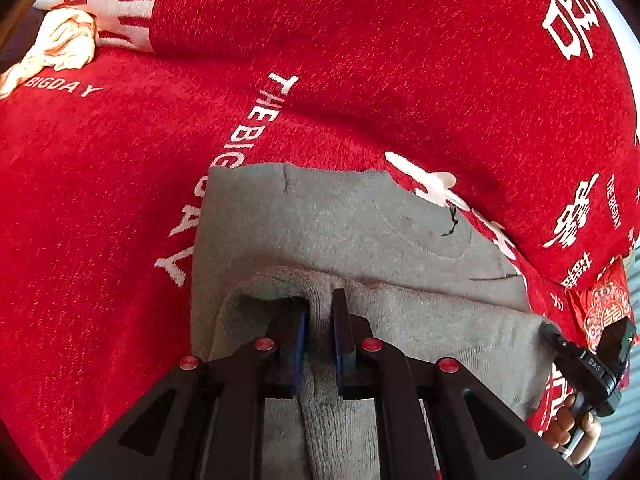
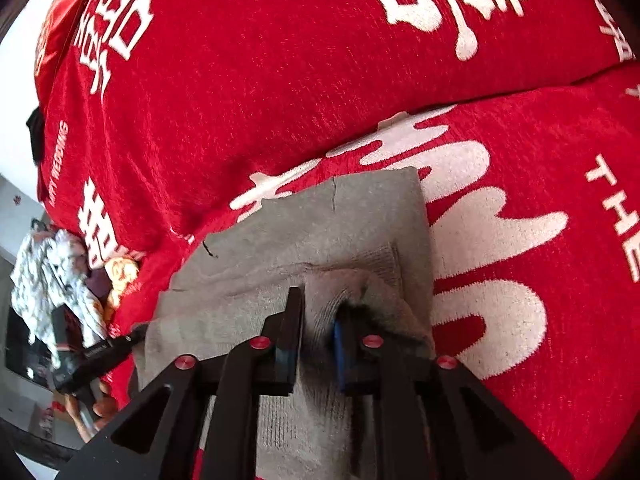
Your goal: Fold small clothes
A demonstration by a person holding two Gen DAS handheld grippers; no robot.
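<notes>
A small grey knit garment (image 1: 340, 216) lies flat on a red sofa cover; it also shows in the right wrist view (image 2: 340, 216). Its near edge is folded up over itself. My left gripper (image 1: 320, 308) is shut on the left part of that raised grey edge. My right gripper (image 2: 320, 304) is shut on the right part of the same edge. The right gripper's body (image 1: 588, 364) shows at the right of the left wrist view, and the left gripper's body (image 2: 96, 356) shows at the left of the right wrist view.
The red cover (image 1: 100, 200) with white lettering spans the seat and the back cushion (image 1: 360, 20). A cream crumpled cloth (image 1: 60, 44) lies far left. A pile of patterned clothes (image 2: 52, 276) lies at the left of the right wrist view.
</notes>
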